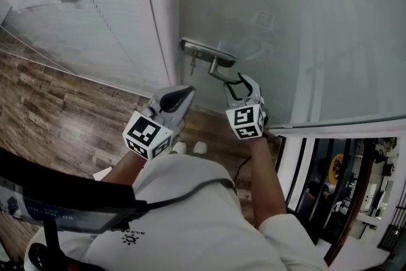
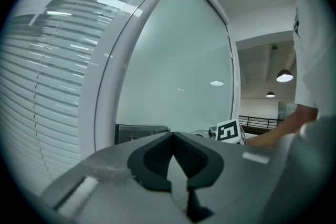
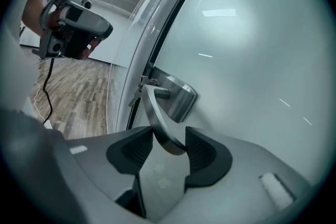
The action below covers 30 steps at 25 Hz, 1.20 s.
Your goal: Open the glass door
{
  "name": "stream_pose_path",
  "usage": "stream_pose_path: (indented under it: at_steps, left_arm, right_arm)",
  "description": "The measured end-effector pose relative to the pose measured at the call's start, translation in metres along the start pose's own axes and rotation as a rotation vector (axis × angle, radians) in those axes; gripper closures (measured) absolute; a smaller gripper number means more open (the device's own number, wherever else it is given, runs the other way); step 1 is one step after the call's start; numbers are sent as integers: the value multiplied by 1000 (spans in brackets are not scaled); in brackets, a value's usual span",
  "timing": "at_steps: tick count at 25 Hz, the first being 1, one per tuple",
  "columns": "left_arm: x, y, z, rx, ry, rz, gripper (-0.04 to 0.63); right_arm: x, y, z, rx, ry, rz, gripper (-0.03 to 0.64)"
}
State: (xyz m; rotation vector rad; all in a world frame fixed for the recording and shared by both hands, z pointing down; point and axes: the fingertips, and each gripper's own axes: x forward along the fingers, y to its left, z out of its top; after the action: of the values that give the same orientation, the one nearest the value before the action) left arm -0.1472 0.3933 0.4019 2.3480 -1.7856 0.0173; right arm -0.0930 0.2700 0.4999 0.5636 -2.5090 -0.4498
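Note:
The frosted glass door (image 1: 304, 22) carries a steel lock plate (image 1: 206, 51) with a curved lever handle (image 1: 219, 73). My right gripper (image 1: 244, 82) is shut on that handle; in the right gripper view the handle (image 3: 157, 118) lies between the two pads of the right gripper (image 3: 169, 139), touching both. A key (image 3: 137, 93) hangs at the lock by the door's edge. My left gripper (image 1: 189, 93) hovers just left of the handle, apart from it, shut with nothing in it. In the left gripper view the pads of the left gripper (image 2: 172, 136) meet, pointing at the door (image 2: 173, 71).
A white door frame (image 1: 158, 22) and a window with slatted blinds (image 1: 82, 3) stand left of the door. Wood flooring (image 1: 51, 117) lies below. Past the door's right edge are a dark railing and another room (image 1: 330, 181). My shoes (image 1: 190, 148) stand close to the door.

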Motion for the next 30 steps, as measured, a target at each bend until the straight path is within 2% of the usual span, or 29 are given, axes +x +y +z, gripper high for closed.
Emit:
stream_pose_path:
  at_steps: [5, 17, 25, 30]
  left_arm:
    - [-10, 11, -5, -13, 5, -8, 592]
    - [-14, 30, -16, -34, 24, -24, 592]
    - [18, 20, -8, -23, 15, -16, 592]
    - [45, 11, 0, -8, 4, -5, 592]
  right_arm:
    - [-5, -8, 10, -126, 42, -52, 416]
    - [16, -18, 14, -274, 92, -34, 431]
    - [28, -31, 15, -374, 84, -3, 454]
    - [35, -38, 12, -391, 67, 25, 466]
